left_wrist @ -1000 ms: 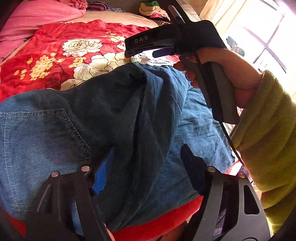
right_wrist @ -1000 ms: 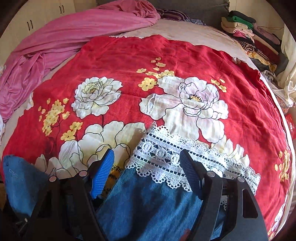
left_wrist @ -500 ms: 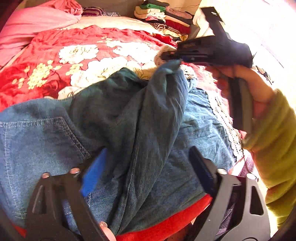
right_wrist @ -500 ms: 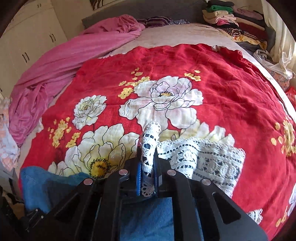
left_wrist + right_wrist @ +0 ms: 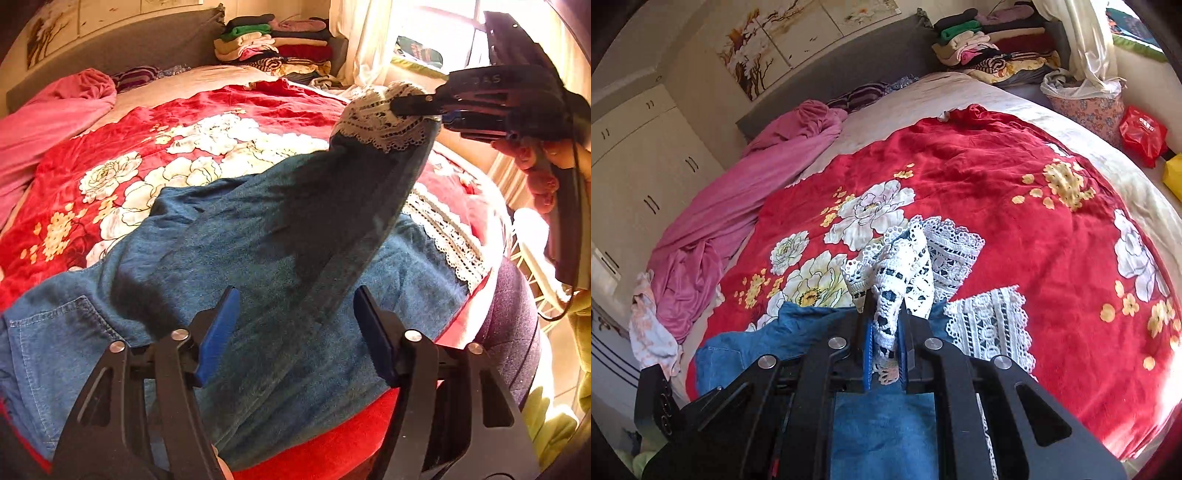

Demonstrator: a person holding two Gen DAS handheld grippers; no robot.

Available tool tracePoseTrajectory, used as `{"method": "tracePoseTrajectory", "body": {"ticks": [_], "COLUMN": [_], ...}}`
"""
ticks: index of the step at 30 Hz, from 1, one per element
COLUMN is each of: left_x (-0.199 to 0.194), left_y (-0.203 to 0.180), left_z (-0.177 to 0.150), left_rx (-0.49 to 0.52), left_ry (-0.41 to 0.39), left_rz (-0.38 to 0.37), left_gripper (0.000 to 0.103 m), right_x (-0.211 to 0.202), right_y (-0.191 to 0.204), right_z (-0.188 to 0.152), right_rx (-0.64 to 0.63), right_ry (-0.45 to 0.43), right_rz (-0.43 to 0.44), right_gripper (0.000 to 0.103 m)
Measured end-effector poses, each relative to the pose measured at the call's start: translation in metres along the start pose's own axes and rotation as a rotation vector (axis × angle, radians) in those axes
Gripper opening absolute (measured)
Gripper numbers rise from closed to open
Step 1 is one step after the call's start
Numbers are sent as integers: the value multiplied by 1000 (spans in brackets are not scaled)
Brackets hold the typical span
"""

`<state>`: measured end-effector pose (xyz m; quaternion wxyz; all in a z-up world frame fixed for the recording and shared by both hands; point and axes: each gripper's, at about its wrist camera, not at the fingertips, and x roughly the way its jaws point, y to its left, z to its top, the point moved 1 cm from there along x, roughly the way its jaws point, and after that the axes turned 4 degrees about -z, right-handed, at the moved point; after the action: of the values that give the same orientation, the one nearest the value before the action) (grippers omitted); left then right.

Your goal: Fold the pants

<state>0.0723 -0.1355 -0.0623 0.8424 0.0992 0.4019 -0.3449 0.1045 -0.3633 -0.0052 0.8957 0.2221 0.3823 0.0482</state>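
Home bedroom: bed with red floral blanket [image 5: 979,173], grey headboard [image 5: 849,70], pink sheet [image 5: 738,206], white wardrobe [image 5: 639,162], folded clothes stack [image 5: 990,48], floral paintings [image 5: 798,37], curtained window [image 5: 443,33].

Bright daylight pours in from a window [image 5: 443,40] at the upper right of the left wrist view, blowing it out to white glare. The raised jeans [image 5: 332,229] show a dark shaded side. Both fisheye views curve strongly, with dark corners. Detail is slightly soft throughout.
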Motion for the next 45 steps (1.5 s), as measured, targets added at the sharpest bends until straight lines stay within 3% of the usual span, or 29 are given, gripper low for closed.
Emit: {"method": "tracePoseTrajectory", "body": {"ticks": [1,3,9,11,12,13,20,22,25,30,38,42,43,45], "left_x": [4,11,9,6,5,5,6,4,-6,-21,-13,-21,-24,-29], "left_y": [-2,-1,9,8,7,5,0,3,8,20,17,16,13,7], "left_z": [-2,-7,-19,-22,-23,-24,-24,-23,-23,-30,-53,-51,-49,-48], "left_rx": [6,5,-23,-8,0,9,25,25,30,13,13,26,43,72], "left_ry": [14,42,65,63,64,63,68,78,78,85,132,107,95,73], "left_rz": [6,4,-34,-45,-53,-58,-56,-56,-60,-75,-95,-81,-77,-76], "left_gripper": [43,22,19,19,19,19,17,9,4,4,4,6,12,32], "right_x": [-6,-14,-19,-19,-20,-22,-29,-30,-36,-43,-33,-50,-55,-60], "right_y": [-7,-21,-51,-60,-63,-65,-81,-82,-80,-79,-88,-81,-79,-73], "right_z": [-6,-21,-76,-89,-93,-95,-93,-94,-96,-103,-114,-108,-106,-103], "right_rx": [27,90,161,176,186,191,225,210,190,146,157,99,79,46], "right_ry": [-2,11,98,119,122,119,90,92,98,123,174,131,111,85], "right_rz": [-2,-3,-27,-26,-26,-28,-40,-34,-6,-23,-69,-124,-136,-136], "right_gripper": [9,10,15,26,37,39,37,16,16,16,17,27,27,27]}}
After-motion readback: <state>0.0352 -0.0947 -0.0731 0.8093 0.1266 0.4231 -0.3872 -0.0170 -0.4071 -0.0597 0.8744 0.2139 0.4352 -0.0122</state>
